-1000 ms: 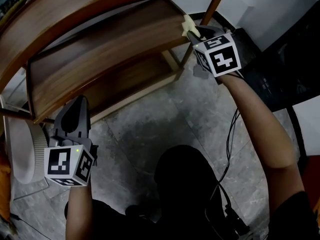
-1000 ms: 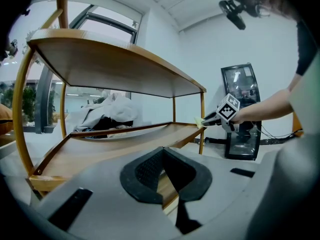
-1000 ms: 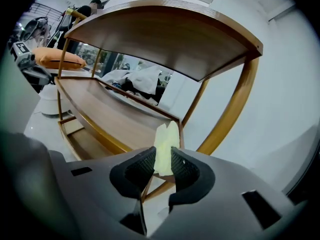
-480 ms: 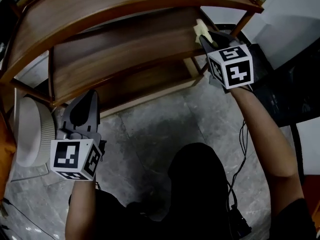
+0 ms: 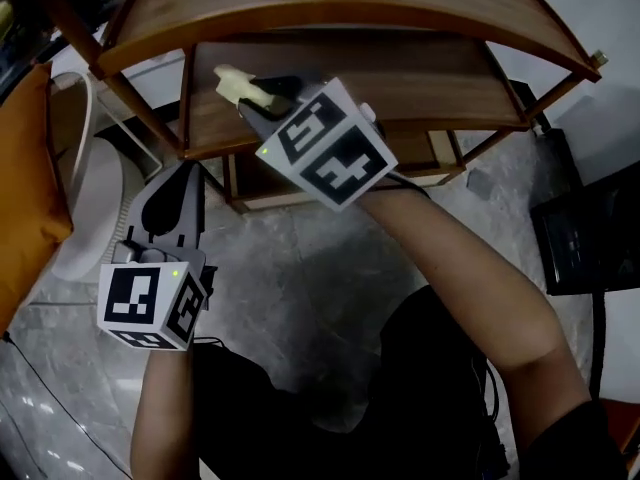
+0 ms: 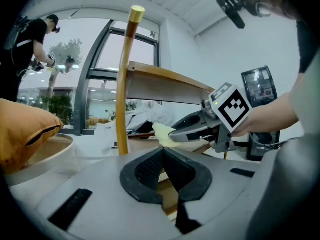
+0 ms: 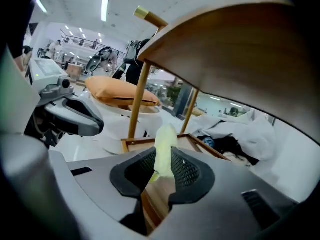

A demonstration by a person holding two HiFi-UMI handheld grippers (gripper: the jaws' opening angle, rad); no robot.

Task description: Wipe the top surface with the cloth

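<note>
Right claw [image 7: 162, 165] clamped on yellow cloth [image 7: 164, 145], over the rack's middle shelf [image 5: 420, 80], under its curved top surface [image 5: 350, 8]. Left claw [image 6: 162, 159] closed, empty, near the rack's front-left post [image 6: 125, 84]. Grey tile floor [image 5: 300, 258] below; orange cushion [image 5: 30, 168] left of rack.

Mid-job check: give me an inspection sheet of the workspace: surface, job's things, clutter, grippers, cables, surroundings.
Surface: wooden top bare; the cloth is not on it.
Job's things: yellow cloth below the top, at the middle shelf's left end; contact unclear.
Clutter: nothing seen.
Grippers: right gripper shut on cloth; left gripper shut, empty, low in front of the shelves.
Cables: thin cable on the floor at left.
Surroundings: orange cushion at left, dark screen at right, grey floor.
</note>
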